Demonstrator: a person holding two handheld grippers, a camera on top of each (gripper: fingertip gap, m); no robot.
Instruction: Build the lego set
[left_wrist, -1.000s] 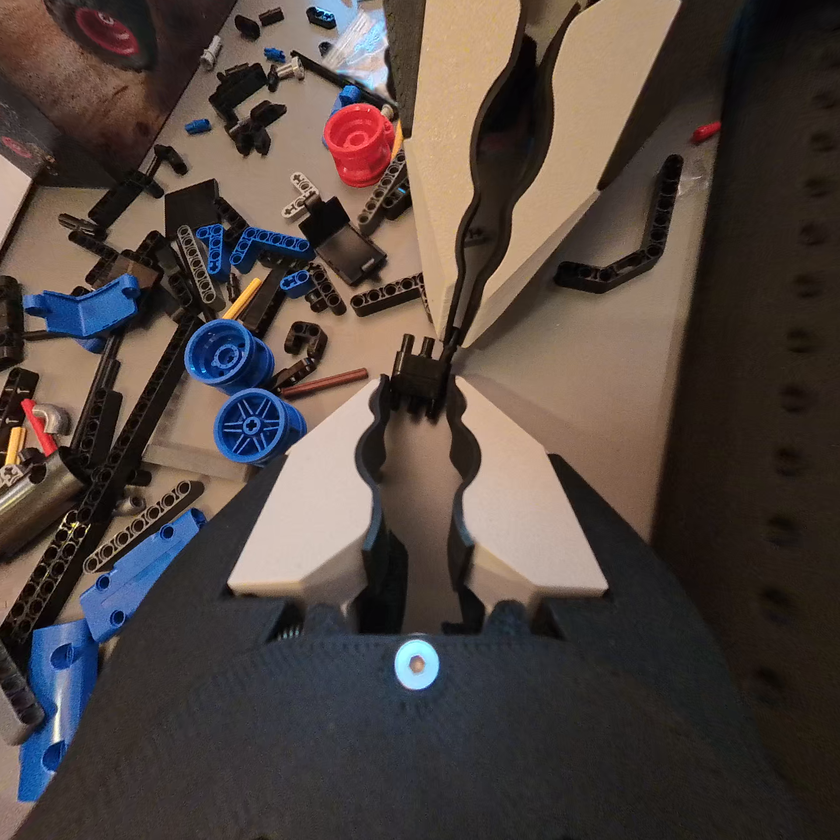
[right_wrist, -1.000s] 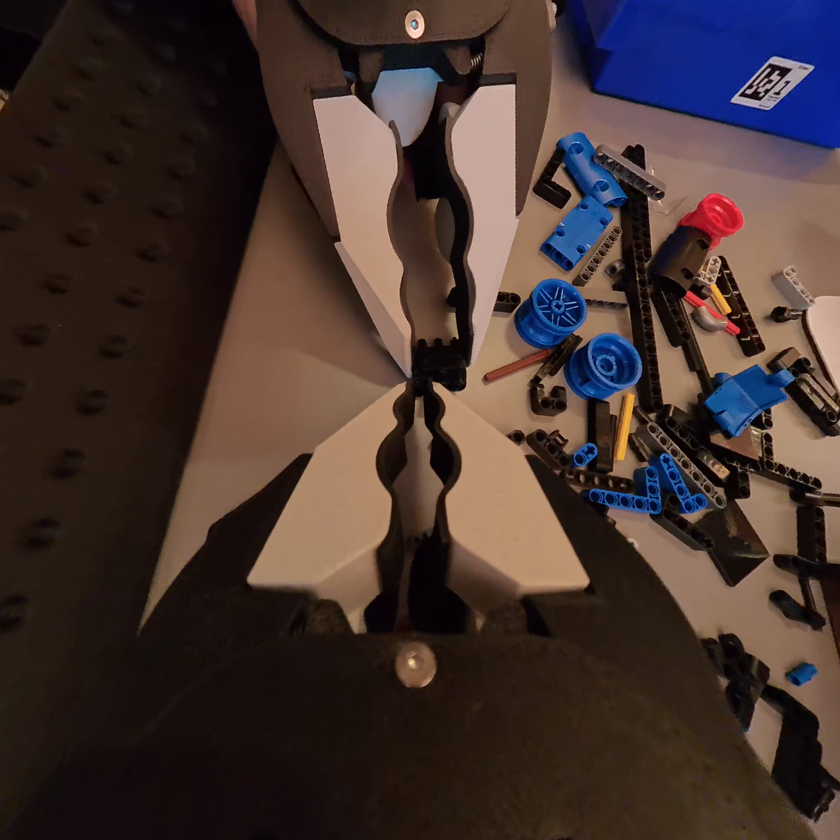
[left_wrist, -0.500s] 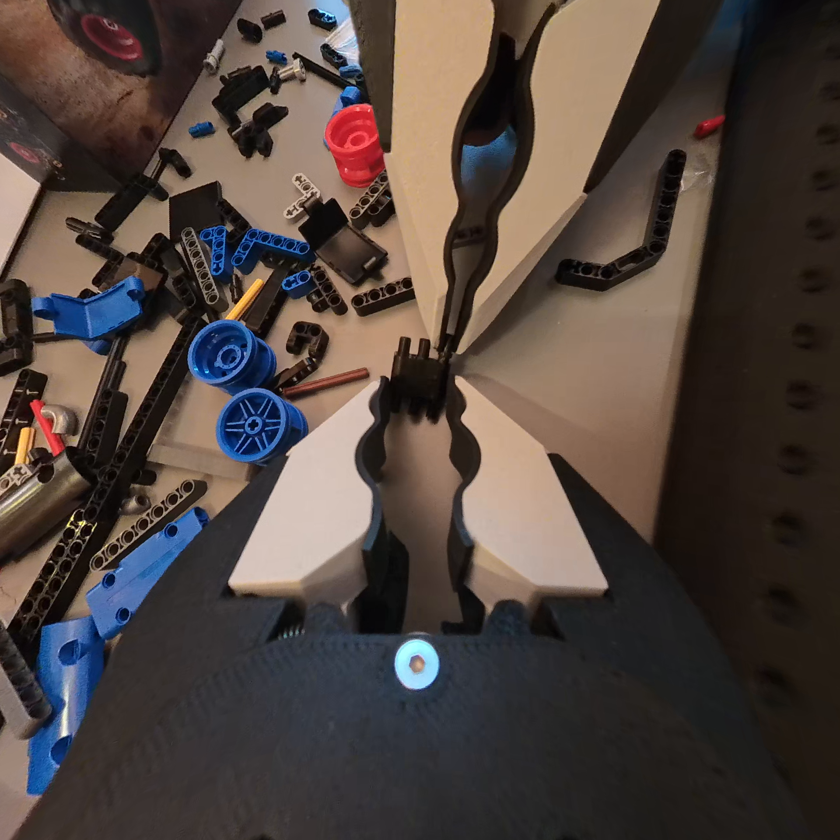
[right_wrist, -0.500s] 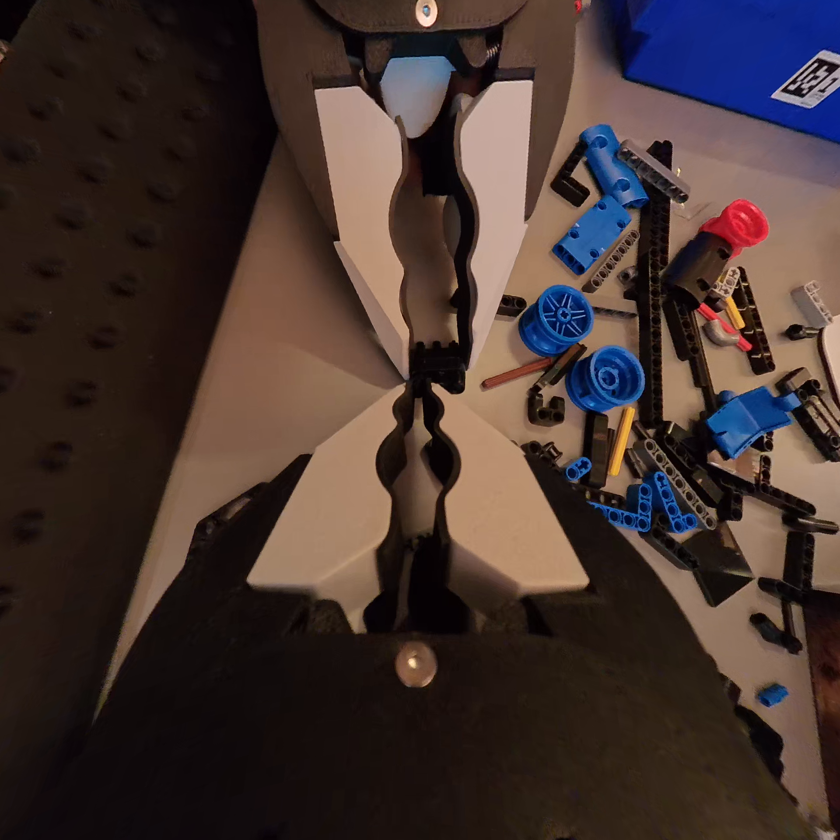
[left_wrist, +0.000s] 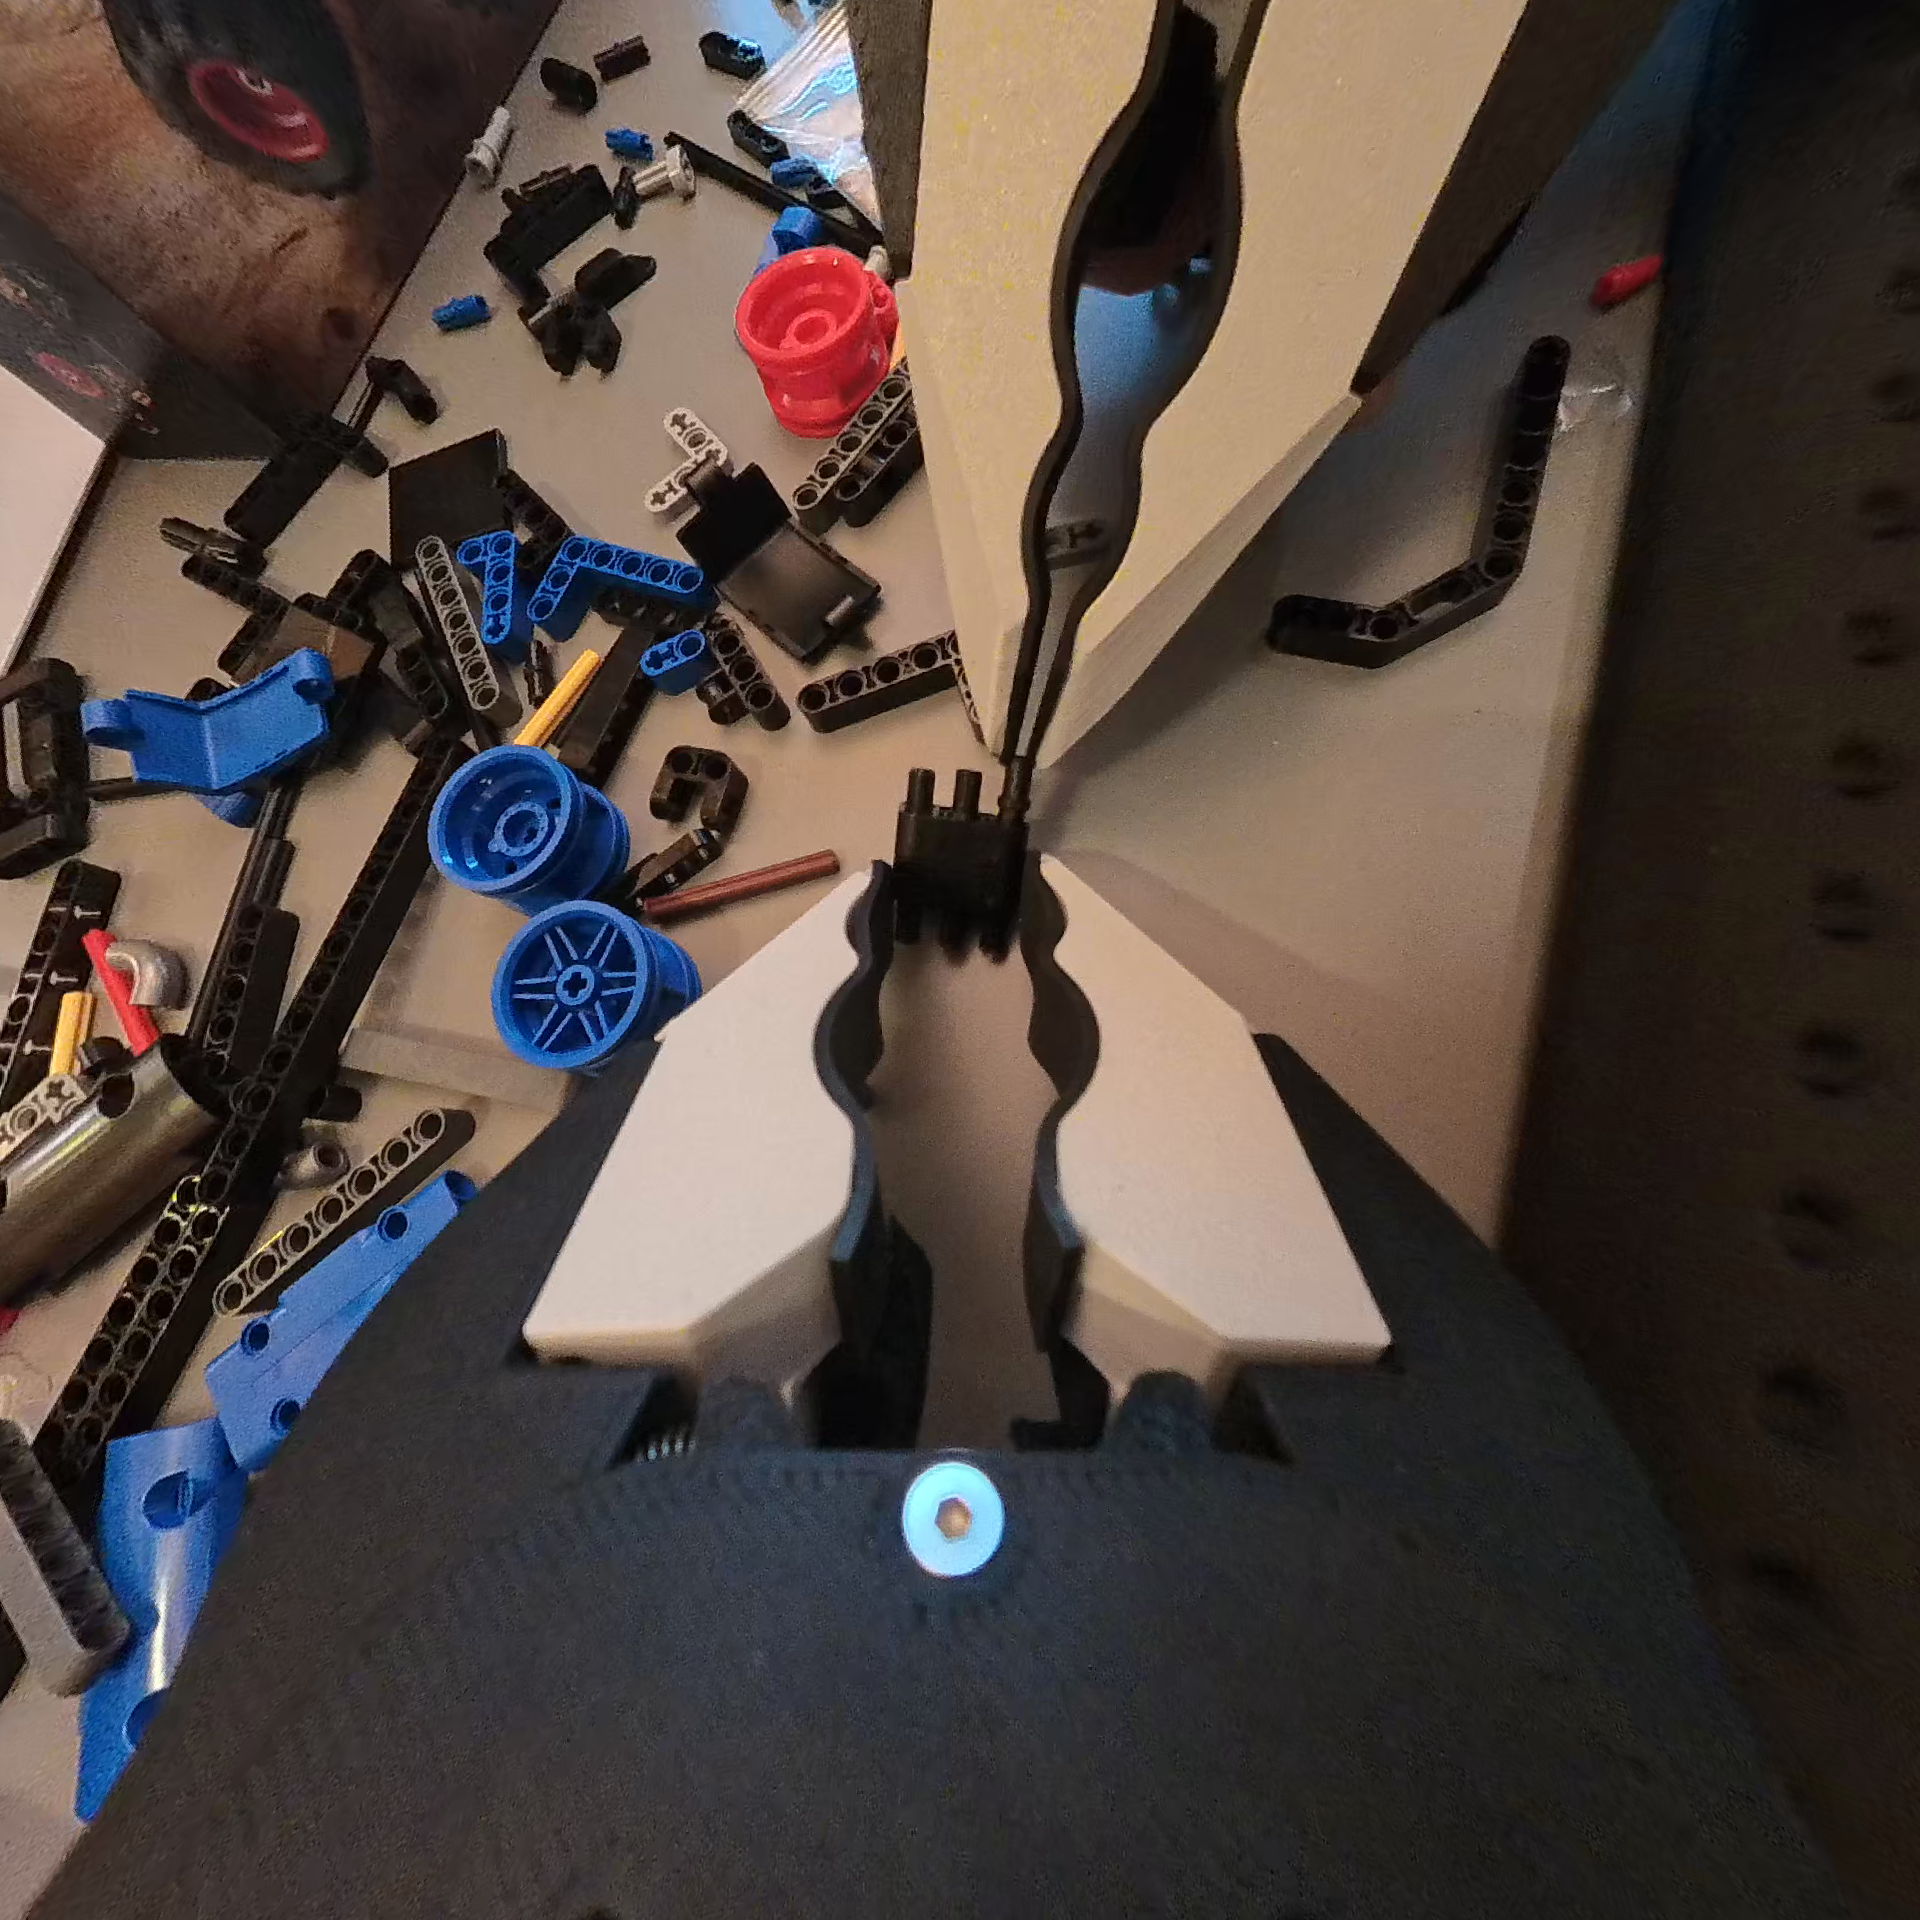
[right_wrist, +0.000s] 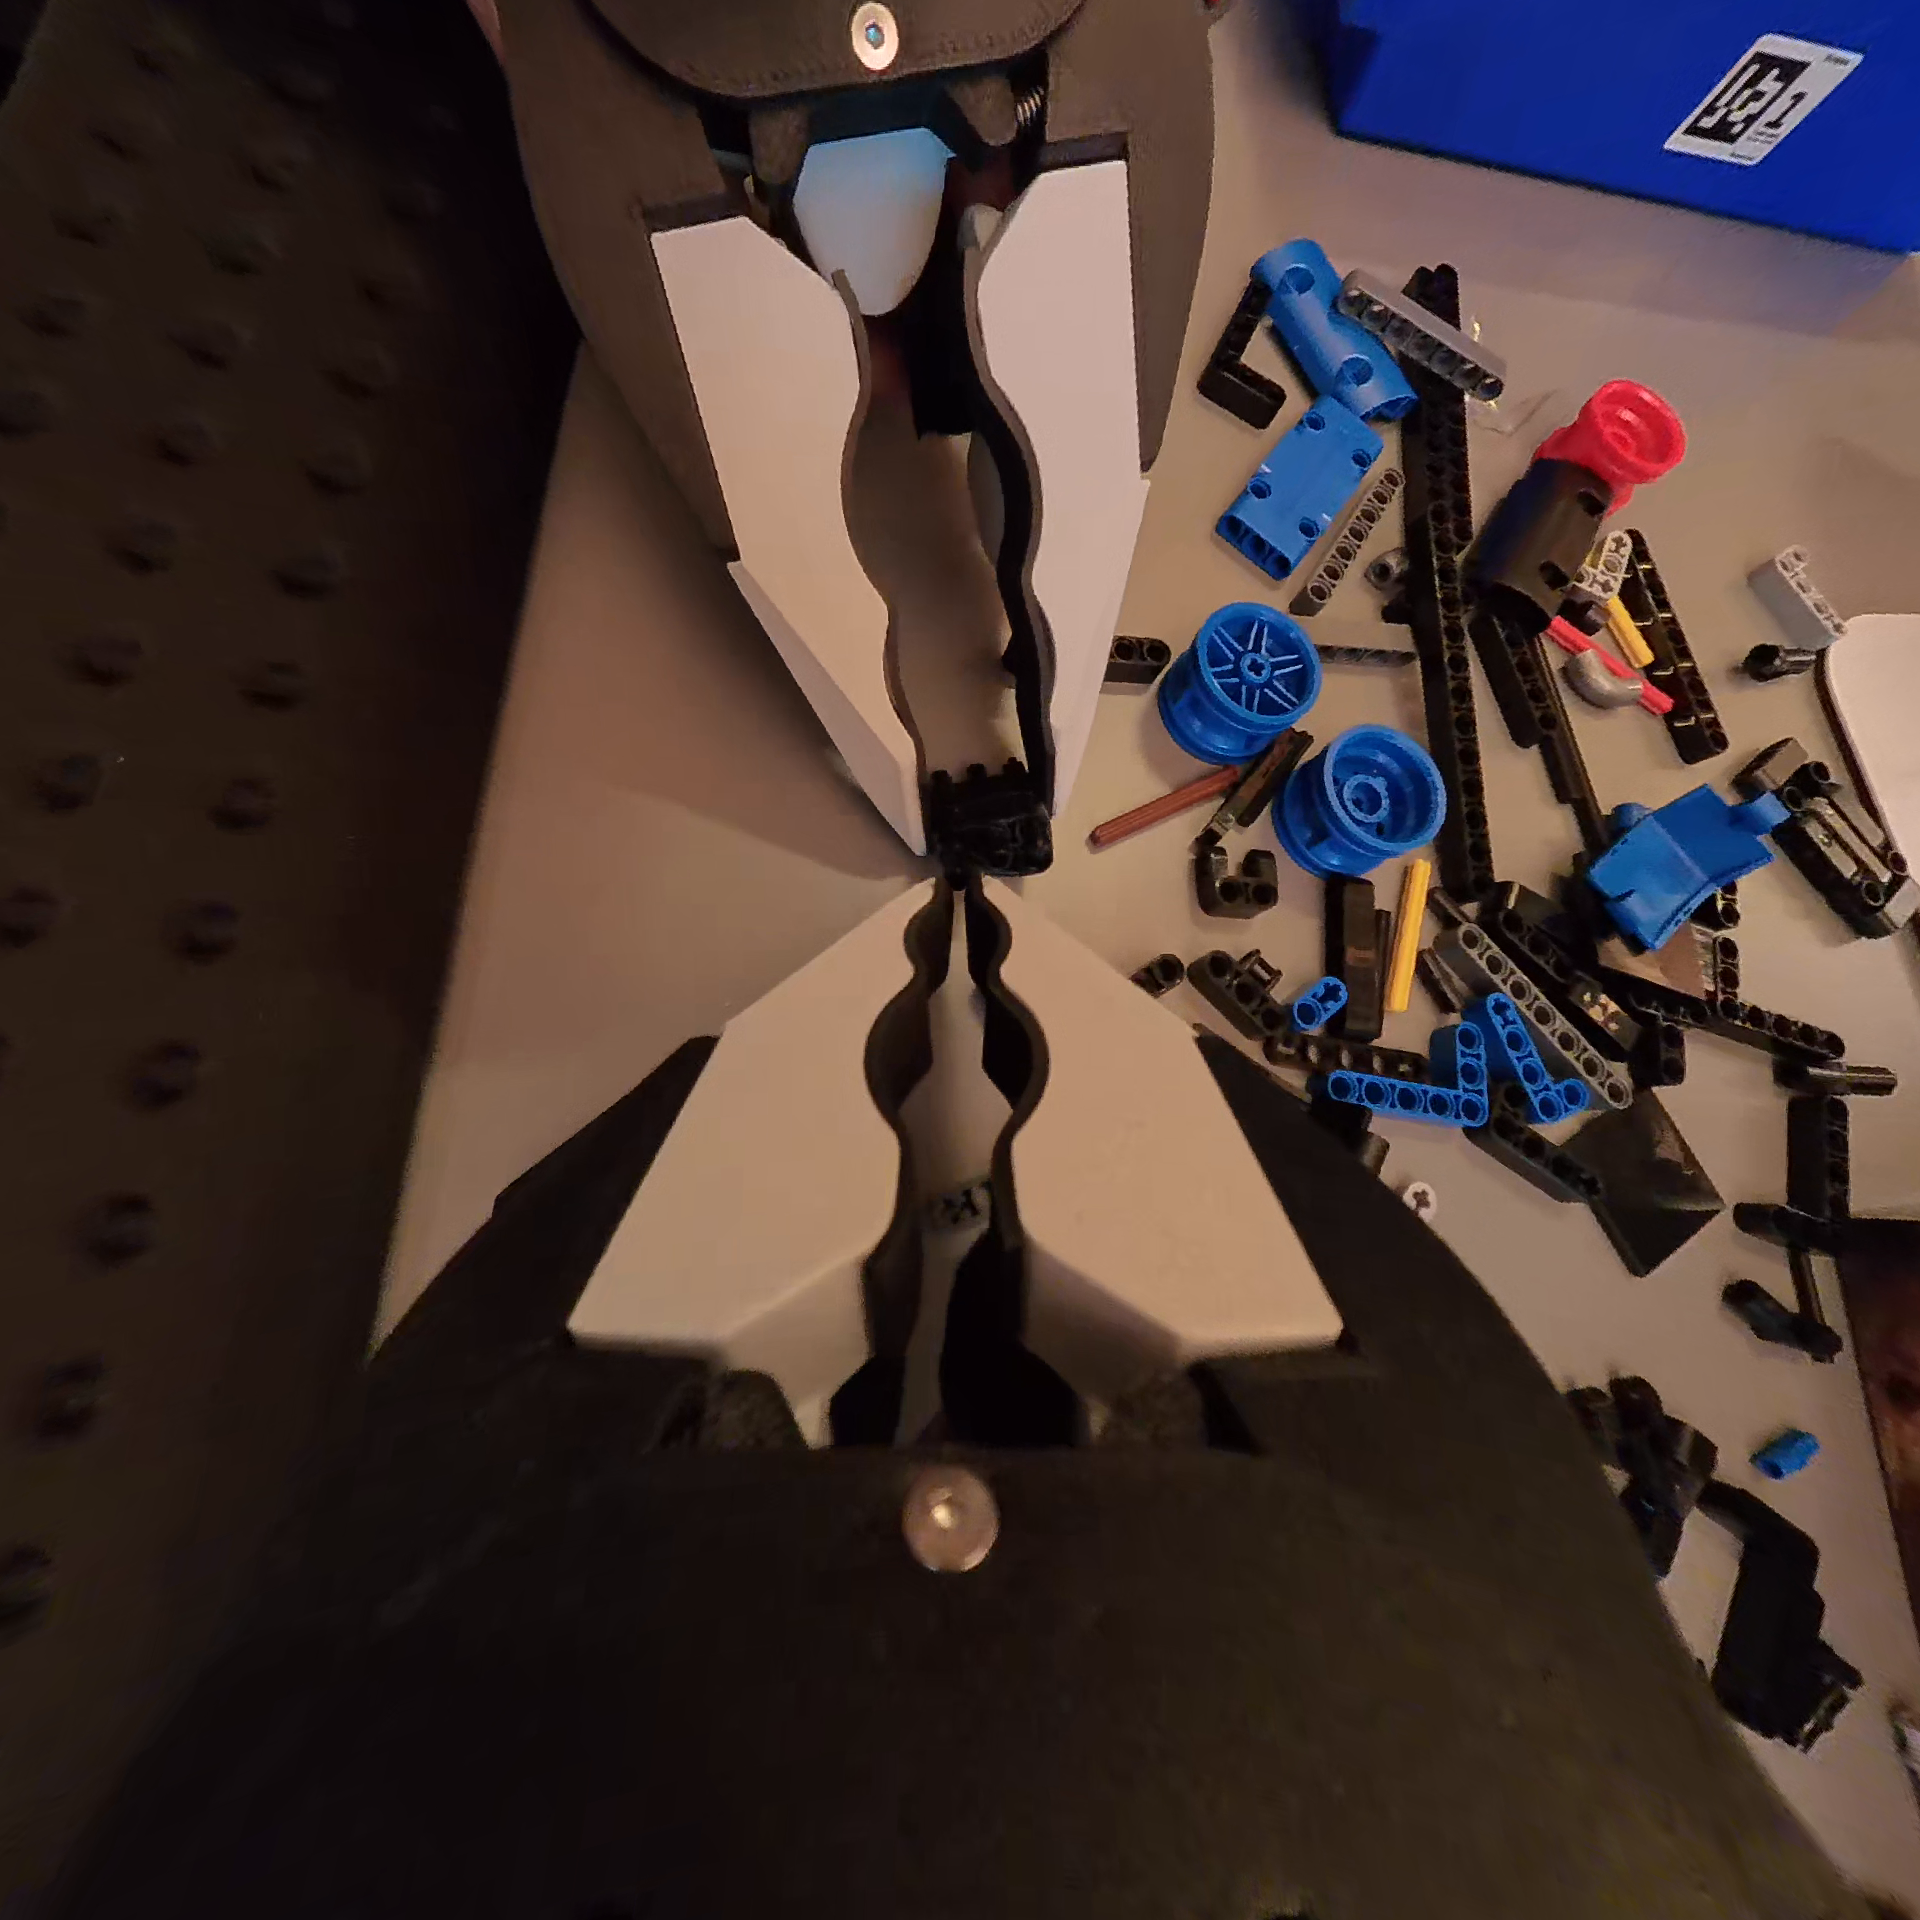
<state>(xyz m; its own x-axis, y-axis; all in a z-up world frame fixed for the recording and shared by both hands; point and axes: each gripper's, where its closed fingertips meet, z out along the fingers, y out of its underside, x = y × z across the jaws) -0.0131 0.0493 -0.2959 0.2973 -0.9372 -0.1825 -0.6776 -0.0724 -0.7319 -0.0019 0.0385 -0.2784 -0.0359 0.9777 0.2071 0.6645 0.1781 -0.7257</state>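
Little had shifted: your right tongs (left_wrist: 1016, 784) edged slightly sideways, still pinched on a thin black pin at the black connector block (left_wrist: 956, 844), which your left tongs (left_wrist: 954, 902) kept clamped above the worktop (left_wrist: 1299, 883), just right of the blue wheels (left_wrist: 582, 982). You were likely still seating that pin.
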